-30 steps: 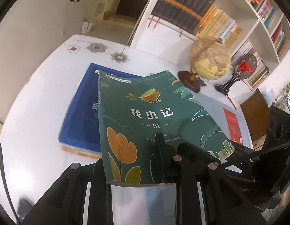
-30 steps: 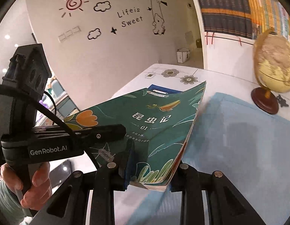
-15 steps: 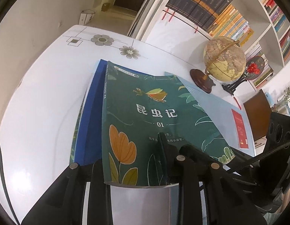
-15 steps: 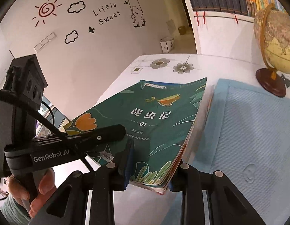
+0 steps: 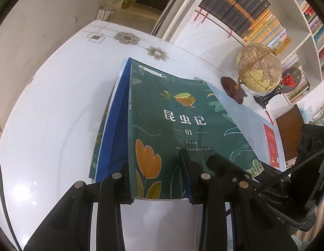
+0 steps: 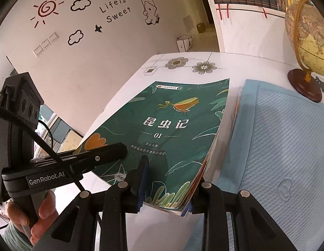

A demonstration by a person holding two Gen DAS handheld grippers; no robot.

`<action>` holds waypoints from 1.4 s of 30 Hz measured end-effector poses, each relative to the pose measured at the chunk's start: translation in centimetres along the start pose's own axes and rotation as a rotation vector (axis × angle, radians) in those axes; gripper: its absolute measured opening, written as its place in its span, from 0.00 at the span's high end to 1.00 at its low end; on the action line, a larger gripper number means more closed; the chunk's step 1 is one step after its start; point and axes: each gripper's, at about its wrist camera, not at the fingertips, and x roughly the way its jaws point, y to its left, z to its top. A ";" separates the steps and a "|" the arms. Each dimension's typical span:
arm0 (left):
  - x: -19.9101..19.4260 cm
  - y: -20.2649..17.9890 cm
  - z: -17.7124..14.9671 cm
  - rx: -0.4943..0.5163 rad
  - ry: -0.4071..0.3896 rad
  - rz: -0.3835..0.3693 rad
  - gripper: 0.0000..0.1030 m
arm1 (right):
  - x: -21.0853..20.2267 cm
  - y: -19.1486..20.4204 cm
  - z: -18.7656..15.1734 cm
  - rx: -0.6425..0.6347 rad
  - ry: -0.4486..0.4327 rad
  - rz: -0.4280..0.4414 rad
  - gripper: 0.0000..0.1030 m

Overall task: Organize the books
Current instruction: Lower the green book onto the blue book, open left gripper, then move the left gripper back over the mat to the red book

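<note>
A green book (image 5: 182, 121) with an insect and flowers on its cover lies tilted on a blue book (image 5: 111, 136) on the white table (image 5: 46, 115). My left gripper (image 5: 153, 163) has the green book's near edge between its fingers. Its jaws are opening, though the pads still touch the book. My right gripper (image 6: 172, 171) is shut on the near right corner of the green book (image 6: 172, 129). In the right wrist view, one left-gripper finger (image 6: 103, 156) lies on the cover and a person's hand (image 6: 44, 207) holds that gripper's handle.
A light blue mat (image 6: 277, 136) lies right of the books, with a red booklet (image 5: 271, 144) on it. A globe (image 5: 258, 69) on a wooden base stands at the back right. Behind it, a white bookshelf (image 5: 245, 6) holds several books. A wall borders the table's left.
Both grippers have carried the green book forward and down. It hung above the blue book before and now rests on it, covering most of it.
</note>
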 end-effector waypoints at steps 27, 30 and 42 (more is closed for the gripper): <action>-3.3 -1.2 -1.7 0.023 -0.061 0.193 0.69 | 2.5 -1.0 -2.2 0.025 0.146 0.033 0.62; -3.4 -3.5 -2.0 0.072 -0.066 0.209 0.69 | 1.3 -2.1 -2.9 0.036 0.138 0.030 0.62; -4.5 -17.9 -3.3 0.253 -0.132 0.196 0.65 | -12.4 -7.5 -4.5 0.029 0.013 -0.037 0.47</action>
